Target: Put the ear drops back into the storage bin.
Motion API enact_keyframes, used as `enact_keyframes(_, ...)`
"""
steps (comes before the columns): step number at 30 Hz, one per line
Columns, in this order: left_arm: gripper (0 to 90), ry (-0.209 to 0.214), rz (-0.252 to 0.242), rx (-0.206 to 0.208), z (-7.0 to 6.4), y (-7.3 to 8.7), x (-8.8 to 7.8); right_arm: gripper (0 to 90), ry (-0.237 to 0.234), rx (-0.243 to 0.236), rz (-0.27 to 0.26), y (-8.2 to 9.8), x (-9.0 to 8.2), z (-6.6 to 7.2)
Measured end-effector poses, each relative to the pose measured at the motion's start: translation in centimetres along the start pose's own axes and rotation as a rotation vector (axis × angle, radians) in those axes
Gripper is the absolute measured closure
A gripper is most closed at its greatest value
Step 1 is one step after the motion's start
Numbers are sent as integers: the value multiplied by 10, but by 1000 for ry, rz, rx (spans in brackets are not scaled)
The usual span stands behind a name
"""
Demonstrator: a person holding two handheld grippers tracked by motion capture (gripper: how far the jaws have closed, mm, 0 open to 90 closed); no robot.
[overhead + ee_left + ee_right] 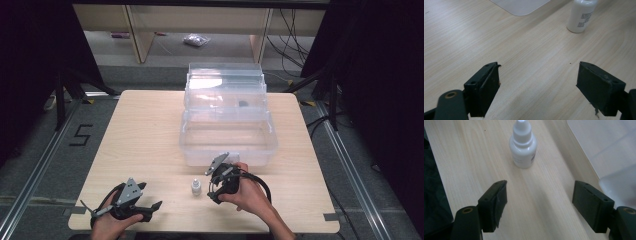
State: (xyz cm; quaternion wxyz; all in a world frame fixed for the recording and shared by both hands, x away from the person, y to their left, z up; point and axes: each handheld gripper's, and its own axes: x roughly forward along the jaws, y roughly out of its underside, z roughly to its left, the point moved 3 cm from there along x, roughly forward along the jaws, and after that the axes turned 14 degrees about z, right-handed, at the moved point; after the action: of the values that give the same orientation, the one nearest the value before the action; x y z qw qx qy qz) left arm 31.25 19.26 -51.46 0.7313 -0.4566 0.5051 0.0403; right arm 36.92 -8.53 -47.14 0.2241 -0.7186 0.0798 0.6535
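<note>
Bottle (195, 187), small, white, dropper tip, stands upright on the table (145, 135) near the front edge, just in front of the clear box (227, 135) and apart from it. Right gripper (214, 186) sits just right of the bottle, pointed at it; jaws wide apart w/ nothing btwn them, bottle ahead of the tips, no contact. In the right gripper view the bottle (523, 145) stands beyond the jaws, box wall at right. Left gripper (152, 200) rests near the front-left corner, well apart from the bottle, jaws wide, empty; bottle (581, 16) far off at upper right.
</note>
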Motion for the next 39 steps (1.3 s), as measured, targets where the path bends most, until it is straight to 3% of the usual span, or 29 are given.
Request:
enact_keyframes(5, 177, 6, 12, 6, 0, 0, 0, 297, -4, 2, 19, -8, 3, 2)
enact_keyframes(19, 177, 8, 10, 7, 0, 0, 0, 354, -27, -74, 57, -36, 12, 5)
enact_keyframes(21, 177, 3, 12, 7, 0, 1, 0, 370, -8, -97, 74, -40, 14, 6)
enact_keyframes(23, 177, 8, 12, 3, 0, 1, 0, 385, -23, -91, 102, -43, 16, 9)
enact_keyframes(24, 177, 8, 12, 3, 0, 1, 0, 399, -9, -140, 108, -47, 19, 6)
enact_keyframes(27, 177, 9, 11, 3, 0, 1, 0, 412, -19, -110, 126, -48, 20, 8)
enact_keyframes(33, 177, 12, 13, 5, 0, 1, 0, 461, 6, -163, 171, -53, 27, 3)
enact_keyframes(35, 177, 9, 14, 4, 0, 1, 0, 468, -12, -139, 182, -52, 28, 4)
enact_keyframes(39, 177, 14, 12, 4, 0, 1, 0, 490, -12, -174, 201, -58, 30, 4)
